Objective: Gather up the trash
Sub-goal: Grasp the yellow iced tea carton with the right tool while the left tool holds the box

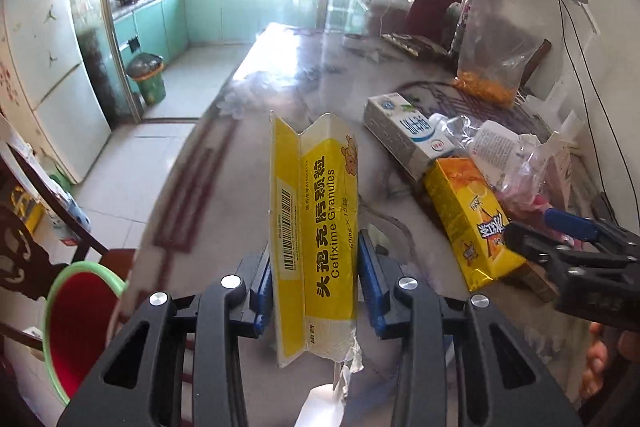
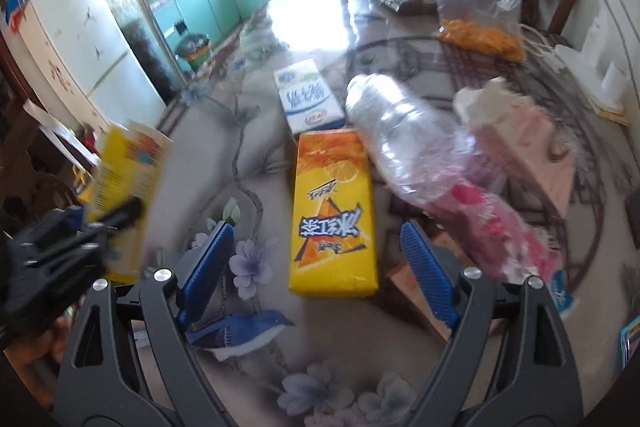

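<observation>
Between the blue pads low in the left wrist view, left tool (image 1: 315,281) clenched on a flattened yellow medicine box (image 1: 314,227), held upright by its lower half and apparently lifted off the tabletop (image 1: 224,187); likely pinched across the thin, crushed width so the flimsy card stays put on the way to a bin. At lower left of that frame, a red bin with a green rim (image 1: 76,323), close beside the tabletop edge and probably the drop point. At far right of the same frame, right tool (image 1: 560,243) reaching in toward the litter.

Low centre of the right wrist view, right tool (image 2: 318,271) released, fingers spread wide to either side of the near end of a yellow iced-tea carton (image 2: 334,211), not touching it; spread that way, by the look of it, to straddle the carton's broad face before closing. Lying flat, that carton, its far end butting a white milk carton (image 2: 308,99). Just right of both, a crushed clear plastic bottle (image 2: 404,147) with a pink label, and a pale pink box (image 2: 532,151) beyond. Most of the trash not yet collected.
</observation>
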Motion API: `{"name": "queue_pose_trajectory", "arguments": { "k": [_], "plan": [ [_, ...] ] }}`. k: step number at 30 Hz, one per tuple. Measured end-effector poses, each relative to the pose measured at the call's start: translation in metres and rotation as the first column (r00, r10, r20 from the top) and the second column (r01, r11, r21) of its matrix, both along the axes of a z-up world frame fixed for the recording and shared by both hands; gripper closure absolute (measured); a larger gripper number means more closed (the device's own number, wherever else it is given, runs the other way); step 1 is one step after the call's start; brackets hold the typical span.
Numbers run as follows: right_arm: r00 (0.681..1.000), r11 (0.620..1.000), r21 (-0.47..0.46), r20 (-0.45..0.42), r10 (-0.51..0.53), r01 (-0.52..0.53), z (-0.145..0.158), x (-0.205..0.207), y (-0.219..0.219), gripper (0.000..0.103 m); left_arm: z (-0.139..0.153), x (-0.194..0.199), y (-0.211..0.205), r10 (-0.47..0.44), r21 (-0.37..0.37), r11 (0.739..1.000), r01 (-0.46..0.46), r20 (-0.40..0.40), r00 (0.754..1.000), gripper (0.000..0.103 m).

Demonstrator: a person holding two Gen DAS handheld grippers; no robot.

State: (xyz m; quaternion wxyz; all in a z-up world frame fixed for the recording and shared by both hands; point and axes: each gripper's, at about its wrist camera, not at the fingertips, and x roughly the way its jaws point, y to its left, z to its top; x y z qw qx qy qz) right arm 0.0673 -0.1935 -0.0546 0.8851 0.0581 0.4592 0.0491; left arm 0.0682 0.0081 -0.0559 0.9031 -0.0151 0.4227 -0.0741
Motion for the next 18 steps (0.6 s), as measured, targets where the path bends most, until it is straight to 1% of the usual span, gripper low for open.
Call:
{"name": "queue_pose_trajectory", "arguments": {
  "k": [1, 5, 7, 9, 11, 12, 13, 15, 18],
  "plan": [
    [1.000, 1.000, -0.004, -0.013, 0.005, -0.005, -0.004, 0.004, 0.002, 0.019, 0.002, 0.000, 0.001, 0.004, 0.003, 1.000, -0.004, 0.005, 1.000, 0.069],
    [0.999, 0.997, -0.079, -0.053, 0.003, -0.007, -0.024, 0.018, 0.010, 0.020, 0.009, 0.004, 0.000, 0.003, 0.033, 0.999, -0.004, 0.035, 0.999, 0.069],
    [0.997, 0.997, -0.082, -0.073, -0.010, 0.004, -0.033, 0.025, 0.008, 0.020, 0.014, 0.003, -0.001, -0.003, 0.057, 0.998, 0.000, 0.057, 0.998, 0.069],
    [0.996, 0.998, -0.053, -0.093, -0.019, 0.014, -0.039, 0.029, 0.005, 0.025, 0.017, 0.001, -0.001, -0.003, 0.076, 0.997, -0.003, 0.078, 0.997, 0.069],
    [0.993, 1.000, -0.023, -0.114, -0.022, 0.020, -0.045, 0.031, 0.001, 0.035, 0.019, 0.001, 0.001, 0.001, 0.083, 0.997, -0.009, 0.087, 0.996, 0.069],
    [0.993, 1.000, -0.025, -0.120, -0.022, 0.019, -0.046, 0.031, 0.002, 0.039, 0.020, 0.001, 0.001, 0.003, 0.084, 0.996, -0.011, 0.090, 0.996, 0.069],
    [0.992, 0.999, -0.033, -0.128, -0.018, 0.014, -0.049, 0.031, 0.003, 0.045, 0.020, 0.001, 0.002, 0.004, 0.083, 0.996, -0.012, 0.091, 0.996, 0.069],
    [0.991, 1.000, -0.030, -0.132, -0.013, 0.009, -0.049, 0.030, 0.004, 0.046, 0.021, 0.002, 0.003, 0.005, 0.080, 0.997, -0.012, 0.094, 0.996, 0.069],
    [0.991, 1.000, 0.001, -0.135, 0.002, -0.002, -0.048, 0.028, 0.006, 0.046, 0.021, 0.003, 0.007, 0.012, 0.073, 0.997, -0.019, 0.091, 0.996, 0.069]
  ]
}}
